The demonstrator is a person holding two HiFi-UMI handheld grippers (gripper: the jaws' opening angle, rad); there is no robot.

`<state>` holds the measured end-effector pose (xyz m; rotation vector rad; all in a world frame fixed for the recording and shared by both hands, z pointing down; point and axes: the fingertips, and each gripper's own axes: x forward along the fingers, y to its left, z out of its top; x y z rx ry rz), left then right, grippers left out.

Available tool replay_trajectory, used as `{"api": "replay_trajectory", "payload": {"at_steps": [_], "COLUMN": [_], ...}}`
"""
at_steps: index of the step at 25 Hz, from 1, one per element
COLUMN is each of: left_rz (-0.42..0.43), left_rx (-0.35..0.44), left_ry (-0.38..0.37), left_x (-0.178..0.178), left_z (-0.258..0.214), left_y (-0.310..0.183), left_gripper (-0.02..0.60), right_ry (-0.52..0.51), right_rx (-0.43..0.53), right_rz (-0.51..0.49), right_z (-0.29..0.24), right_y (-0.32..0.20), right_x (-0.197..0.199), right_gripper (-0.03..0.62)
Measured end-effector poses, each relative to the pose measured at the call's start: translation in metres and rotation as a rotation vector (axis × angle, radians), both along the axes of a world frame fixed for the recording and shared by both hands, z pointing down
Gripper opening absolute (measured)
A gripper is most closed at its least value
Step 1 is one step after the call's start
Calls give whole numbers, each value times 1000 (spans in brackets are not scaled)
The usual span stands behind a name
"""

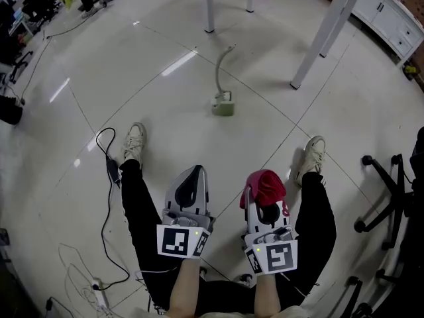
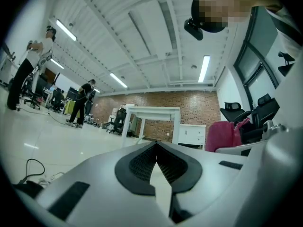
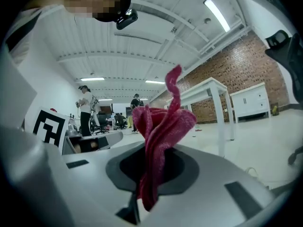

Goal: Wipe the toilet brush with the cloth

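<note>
A black cable (image 1: 105,152) loops across the floor (image 1: 79,197) at my far left, just beside my left shoe (image 1: 134,142). My left gripper (image 1: 193,175) points level above my left leg, its jaws pressed fully together with nothing between them. Ahead of me, well apart from both grippers, the toilet brush (image 1: 223,103) sits on the floor, its pale handle curving away. My right gripper (image 1: 265,203) is clamped on the red cloth (image 1: 265,184), which bunches up above the jaws.
</note>
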<state>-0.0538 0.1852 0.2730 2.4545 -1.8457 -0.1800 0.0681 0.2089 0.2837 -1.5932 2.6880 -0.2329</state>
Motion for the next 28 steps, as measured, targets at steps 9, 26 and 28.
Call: {"api": "replay_trajectory", "payload": {"at_steps": [9,26,28], "left_rz": [-11,51,63], "left_rx": [-5,50,44], "left_ry": [1,-116,-129], "left_x": [10,11,11], "left_z": [-12,-67,-63], "left_y": [-68,-196,-206], "left_gripper": [5,5,5], "right_ry": [44,33,15], "right_rx": [26,120,115], "right_rz": [-1,106,97], "right_z": [-12,-61,-56], "right_y": [-67,-193,-202], "right_x": [12,43,44], "right_gripper": [32,32,32]}}
